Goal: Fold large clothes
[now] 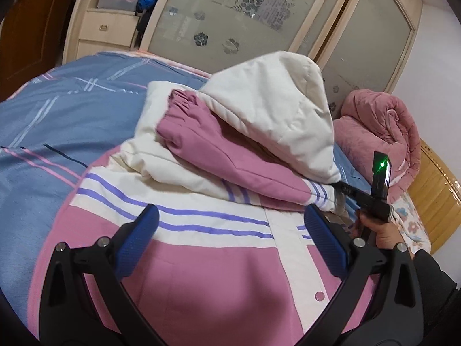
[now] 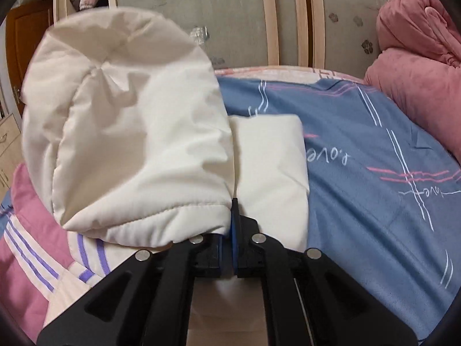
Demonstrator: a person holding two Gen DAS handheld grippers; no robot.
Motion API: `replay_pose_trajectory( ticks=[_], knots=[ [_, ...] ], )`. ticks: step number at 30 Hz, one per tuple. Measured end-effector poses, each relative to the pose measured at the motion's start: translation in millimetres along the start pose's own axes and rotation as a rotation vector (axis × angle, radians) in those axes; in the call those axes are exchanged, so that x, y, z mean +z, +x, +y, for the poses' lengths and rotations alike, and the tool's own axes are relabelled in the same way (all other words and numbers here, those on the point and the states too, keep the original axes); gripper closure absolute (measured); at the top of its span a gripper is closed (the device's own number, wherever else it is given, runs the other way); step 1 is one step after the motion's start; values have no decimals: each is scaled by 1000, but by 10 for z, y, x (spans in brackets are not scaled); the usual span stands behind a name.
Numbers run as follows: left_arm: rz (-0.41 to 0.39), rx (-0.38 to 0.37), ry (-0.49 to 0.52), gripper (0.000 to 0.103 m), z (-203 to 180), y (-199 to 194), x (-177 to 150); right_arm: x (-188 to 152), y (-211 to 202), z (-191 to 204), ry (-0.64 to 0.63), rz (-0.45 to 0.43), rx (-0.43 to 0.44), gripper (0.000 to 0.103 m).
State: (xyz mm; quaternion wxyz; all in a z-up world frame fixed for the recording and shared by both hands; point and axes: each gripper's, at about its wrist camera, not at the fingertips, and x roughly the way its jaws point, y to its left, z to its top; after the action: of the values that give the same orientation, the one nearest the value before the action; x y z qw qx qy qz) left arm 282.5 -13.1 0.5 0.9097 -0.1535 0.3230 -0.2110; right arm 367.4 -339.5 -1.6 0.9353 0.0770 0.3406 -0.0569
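From the left wrist camera, the left gripper hangs over the pink and cream jacket, its blue-padded jaws spread wide with nothing between them, the striped chest panel and snap placket lying just below and ahead of the pads. Beyond the jaws a pink sleeve is folded across the jacket, and the cream hood is lifted above it, drawn toward the right side. There this view shows what the other cannot: the right gripper from outside, its tip at the hood's lower corner, a green light on its body, and the person's hand in a dark sleeve gripping it. Past the jacket lie the blue plaid bedsheet, a rolled pink quilt to the right, and a wardrobe with frosted doors behind. From the right wrist camera, the right gripper has its jaws nearly together, pinching the hem corner of the hood, which billows up to the left of the jaws and blocks most of the jacket and part of the wardrobe. A cream panel lies straight ahead, the bedsheet to the right, the quilt at the far right.
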Motion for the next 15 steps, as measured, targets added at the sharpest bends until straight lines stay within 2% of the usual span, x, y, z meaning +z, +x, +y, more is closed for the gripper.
replay_pose_trajectory(
  ticks=[1,2,4,8,10,13,15],
  knots=[
    [2,-2,-3,2,2,13,-1,24,-47,1,14,-10,-1,74],
    [0,-6,-7,2,11,30,-6,53,-127,-2,38,-15,1,43],
    [0,-11,-27,2,37,71,-6,59,-322,-8,104,-27,49,18],
    [35,-55,-120,2,137,137,0,-124,-827,29,306,-129,252,18],
    [37,-73,-146,2,159,130,2,-164,-908,187,411,-176,408,18],
    [16,-80,-147,2,170,91,10,-112,-715,406,502,-183,538,18],
    [0,-99,-160,2,187,61,13,-35,-526,515,554,-191,574,18]
  ],
)
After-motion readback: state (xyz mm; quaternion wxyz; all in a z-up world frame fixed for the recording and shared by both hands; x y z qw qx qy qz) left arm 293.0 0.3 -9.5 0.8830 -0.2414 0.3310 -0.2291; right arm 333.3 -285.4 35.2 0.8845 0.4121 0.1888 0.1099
